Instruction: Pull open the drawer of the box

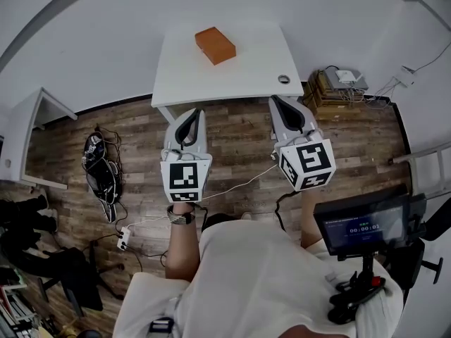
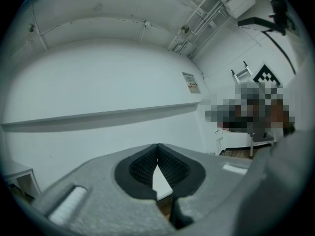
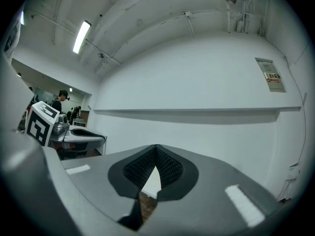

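Box: small orange rectangular box (image 1: 215, 45) lay on the white table (image 1: 254, 76), well apart from both grippers.
Jaws: left gripper (image 1: 192, 115) and right gripper (image 1: 277, 101) closed, empty.
Risk: unbraced, the box seemed likely to slide with the pull.

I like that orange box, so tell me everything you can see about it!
The box is a small orange-brown block with flat sides and sharp edges, and it looks matte. It lies flat on the white table, near the far edge, turned askew to the table's sides. Only the table touches it. Its drawer is too small to make out from here.
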The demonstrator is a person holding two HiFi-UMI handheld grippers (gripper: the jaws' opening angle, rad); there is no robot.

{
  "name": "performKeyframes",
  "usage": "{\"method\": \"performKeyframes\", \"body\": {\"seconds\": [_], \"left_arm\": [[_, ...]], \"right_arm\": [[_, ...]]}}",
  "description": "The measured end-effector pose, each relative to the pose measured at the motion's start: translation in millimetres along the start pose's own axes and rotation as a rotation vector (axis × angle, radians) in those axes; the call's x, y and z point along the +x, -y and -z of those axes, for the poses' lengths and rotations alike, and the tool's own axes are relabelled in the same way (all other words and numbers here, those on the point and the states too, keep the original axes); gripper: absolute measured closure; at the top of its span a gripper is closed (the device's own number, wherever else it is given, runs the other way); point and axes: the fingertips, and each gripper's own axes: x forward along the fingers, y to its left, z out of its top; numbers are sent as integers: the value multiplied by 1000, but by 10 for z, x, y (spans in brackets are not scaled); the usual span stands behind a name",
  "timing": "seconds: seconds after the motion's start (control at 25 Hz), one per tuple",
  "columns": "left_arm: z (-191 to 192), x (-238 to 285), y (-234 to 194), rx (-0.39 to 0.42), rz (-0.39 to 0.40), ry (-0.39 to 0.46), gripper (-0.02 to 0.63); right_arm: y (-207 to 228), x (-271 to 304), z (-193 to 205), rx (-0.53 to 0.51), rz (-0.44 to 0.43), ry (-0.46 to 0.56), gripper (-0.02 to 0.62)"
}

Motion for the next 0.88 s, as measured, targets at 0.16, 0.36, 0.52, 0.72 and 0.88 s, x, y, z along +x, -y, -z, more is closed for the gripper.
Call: {"method": "performKeyframes", "body": {"seconds": [0.16, 0.36, 0.52, 0.72, 0.88], "left_arm": [[-4, 57, 108, 0, 3, -7, 600], [0, 188, 102, -5, 4, -13, 600], [166, 572, 54, -4, 6, -26, 601], [180, 656, -115, -16, 2, -24, 601], [206, 854, -277, -17, 5, -21, 601]], "right_arm": [[60, -15, 71, 2, -24, -22, 594], [163, 51, 74, -6, -27, -27, 594], [403, 358, 246, 20, -32, -29, 595], [392, 512, 191, 32, -38, -33, 594], [472, 740, 165, 26, -24, -28, 594]]}}
